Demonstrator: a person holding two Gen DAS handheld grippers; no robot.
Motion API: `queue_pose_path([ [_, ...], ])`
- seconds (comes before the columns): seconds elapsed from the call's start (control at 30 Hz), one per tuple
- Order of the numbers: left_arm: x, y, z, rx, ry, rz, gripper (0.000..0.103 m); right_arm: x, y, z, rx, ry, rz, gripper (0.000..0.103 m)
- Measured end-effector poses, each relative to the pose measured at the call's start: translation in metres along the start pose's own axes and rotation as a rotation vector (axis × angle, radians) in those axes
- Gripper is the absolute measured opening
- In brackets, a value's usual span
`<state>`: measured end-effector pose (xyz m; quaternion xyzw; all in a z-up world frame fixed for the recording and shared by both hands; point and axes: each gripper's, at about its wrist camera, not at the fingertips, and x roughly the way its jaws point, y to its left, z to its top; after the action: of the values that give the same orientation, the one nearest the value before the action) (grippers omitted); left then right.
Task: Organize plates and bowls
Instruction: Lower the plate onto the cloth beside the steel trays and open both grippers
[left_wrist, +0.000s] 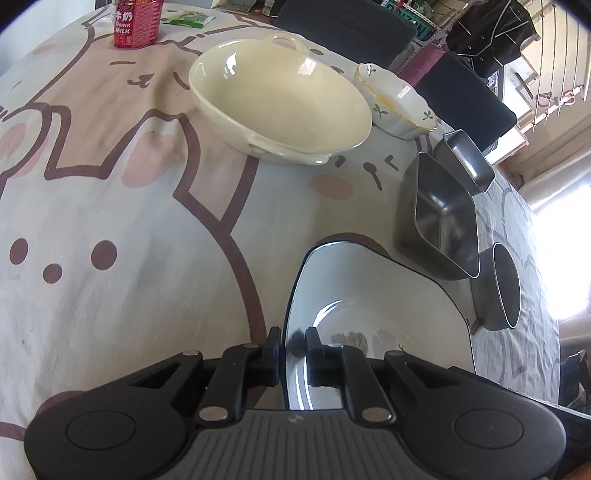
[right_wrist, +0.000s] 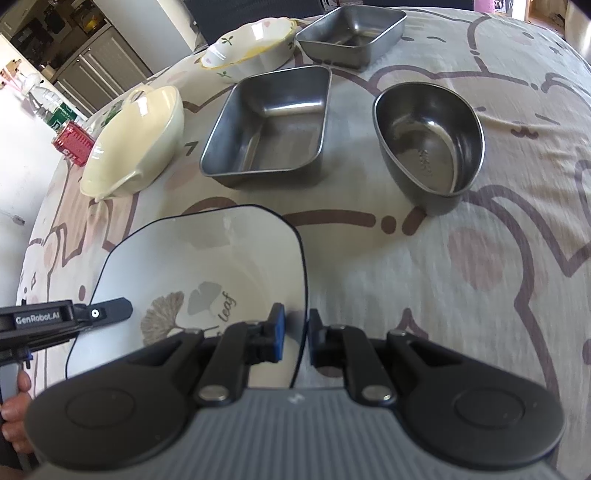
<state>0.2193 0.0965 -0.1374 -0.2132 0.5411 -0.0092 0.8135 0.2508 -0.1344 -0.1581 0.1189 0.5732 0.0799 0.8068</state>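
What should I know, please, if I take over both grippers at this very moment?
Left gripper: fingers straddle the left rim of the white square plate with dark edge and leaf print.
Right gripper: fingers straddle its right rim, a gap visible.
Apart on the cartoon-print tablecloth: cream two-handled ceramic dish, scalloped white bowl with leaf sprigs, two rectangular steel trays, oval steel bowl.
Done: nothing stacked.
Left: nest and group everything.

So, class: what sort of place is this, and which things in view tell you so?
Probably a home dining area: a table under a cartoon cloth set with bowls, chairs pushed up to it, and kitchen cabinets behind.
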Motion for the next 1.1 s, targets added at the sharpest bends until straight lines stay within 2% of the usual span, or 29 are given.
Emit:
queue_pose_path([
  [0.4,0.003,-0.003,0.0,0.031,0.011,0.015,0.018,0.007,0.006,-0.002,-0.044,0.023,-0.03,0.02],
  [0.93,0.01,-0.006,0.002,0.056,0.029,0.031,0.023,0.011,0.013,0.001,-0.084,0.007,-0.046,0.02],
  [1.1,0.015,-0.008,0.0,0.105,0.045,0.077,0.022,0.013,0.013,0.001,-0.105,0.02,-0.056,0.019],
])
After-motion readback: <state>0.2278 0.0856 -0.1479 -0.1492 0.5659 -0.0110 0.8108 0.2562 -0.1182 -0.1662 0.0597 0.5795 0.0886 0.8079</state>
